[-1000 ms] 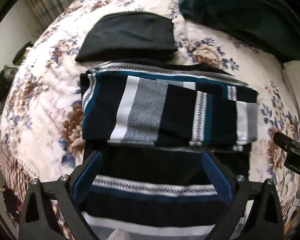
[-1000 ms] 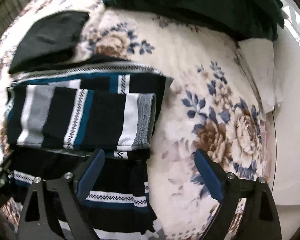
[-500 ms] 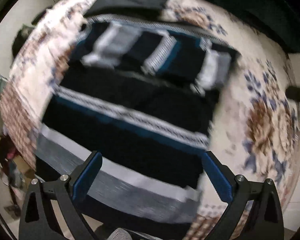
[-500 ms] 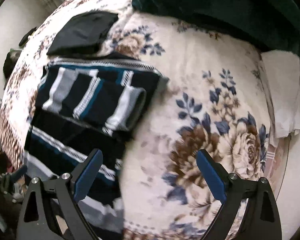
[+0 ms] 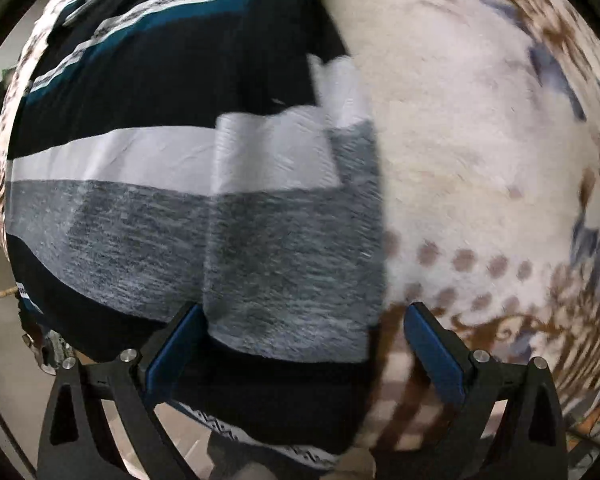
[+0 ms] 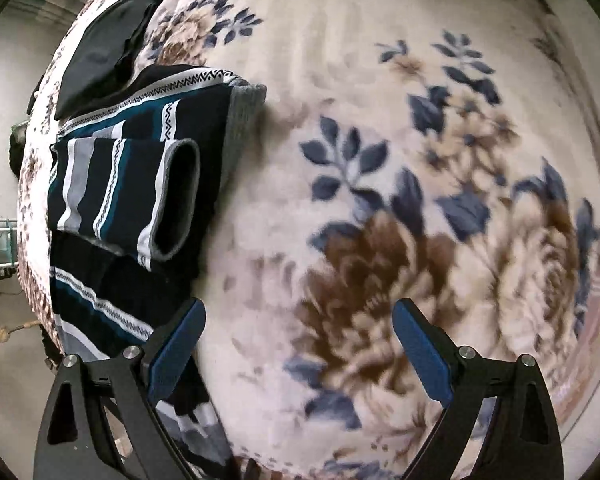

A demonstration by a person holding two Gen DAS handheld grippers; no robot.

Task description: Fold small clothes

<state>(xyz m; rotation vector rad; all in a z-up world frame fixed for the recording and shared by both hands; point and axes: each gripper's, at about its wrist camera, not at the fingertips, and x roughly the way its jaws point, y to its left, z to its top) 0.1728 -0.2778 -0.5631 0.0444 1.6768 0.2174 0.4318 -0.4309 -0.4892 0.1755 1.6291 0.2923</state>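
A striped sweater (image 6: 124,184) in black, white, grey and teal lies on the floral blanket (image 6: 380,160), its sleeve folded across the body with the grey cuff opening facing right. In the left wrist view its grey and white hem (image 5: 228,240) fills the frame close up and hangs over the bed edge. My left gripper (image 5: 300,352) is open, its jaws straddling the hem's lower right corner. My right gripper (image 6: 300,344) is open and empty over the bare blanket, its left finger (image 6: 176,352) beside the sweater's right edge.
A folded black garment (image 6: 108,44) lies beyond the sweater at the far left. The bed edge and floor (image 6: 4,320) show at the left. The blanket (image 5: 480,160) stretches to the right of the sweater.
Both grippers have pulled back and dropped toward the near bed edge. The left one now sits close at the sweater's hem corner; the right one has shifted right over the blanket.
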